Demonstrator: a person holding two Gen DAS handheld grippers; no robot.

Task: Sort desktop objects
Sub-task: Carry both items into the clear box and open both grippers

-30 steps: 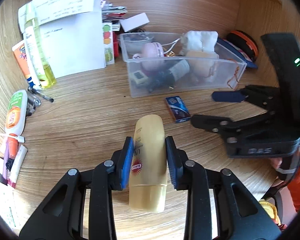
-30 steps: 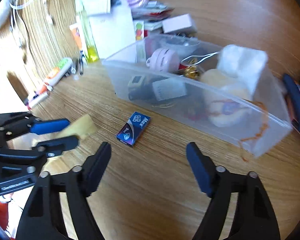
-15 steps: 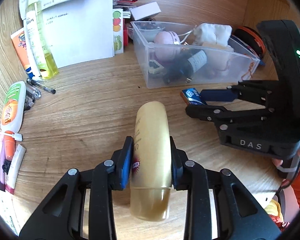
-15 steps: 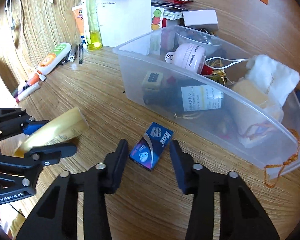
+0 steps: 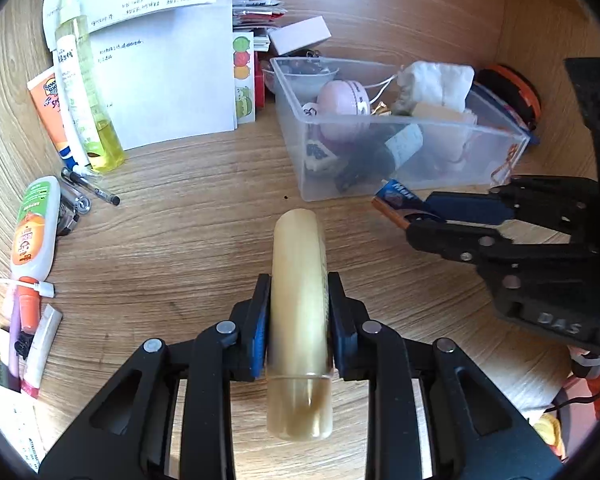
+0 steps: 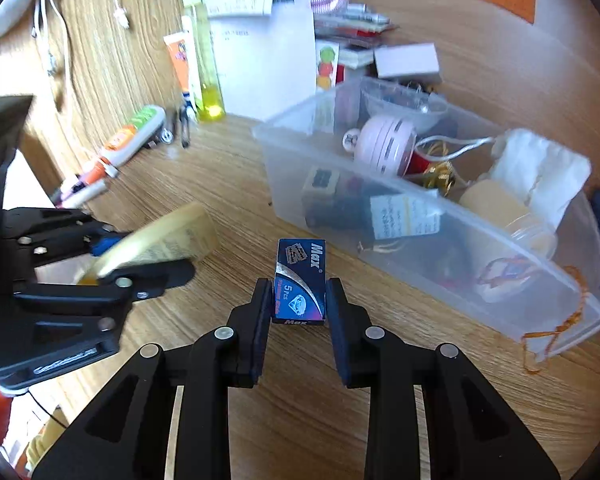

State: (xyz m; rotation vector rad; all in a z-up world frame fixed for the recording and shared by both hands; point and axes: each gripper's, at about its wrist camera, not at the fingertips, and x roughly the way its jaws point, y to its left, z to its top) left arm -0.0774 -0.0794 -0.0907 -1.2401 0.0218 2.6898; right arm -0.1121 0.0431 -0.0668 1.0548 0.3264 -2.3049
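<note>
The wood-grain desk [image 5: 188, 240] carries everything, spreading ahead of both tongs; a clear plastic rectangular bin [image 6: 440, 240] full of small items sits ahead and to the right of the right tongs, and ahead-right of the left tongs [image 5: 299, 312]; a white sheet of paper with printed lines [image 5: 168, 80] leans upright far ahead-left of the left tongs, with a tall bottle of yellow liquid [image 5: 88, 112] just beside its left edge; a white squeeze bottle with a green and orange label [image 5: 34, 228] lies flat on the desk well to the left of the left tongs; the left tongs are closed tight on a pale yellow plastic tube [image 5: 299, 320], its blue pads pressing both sides, the tube pointing forward above the desk; the right tongs [image 6: 299, 304] are pinched onto a small dark blue cardboard box marked "Max" [image 6: 299, 280], lifted slightly off the desk, just in front of the bin's near wall.
</note>
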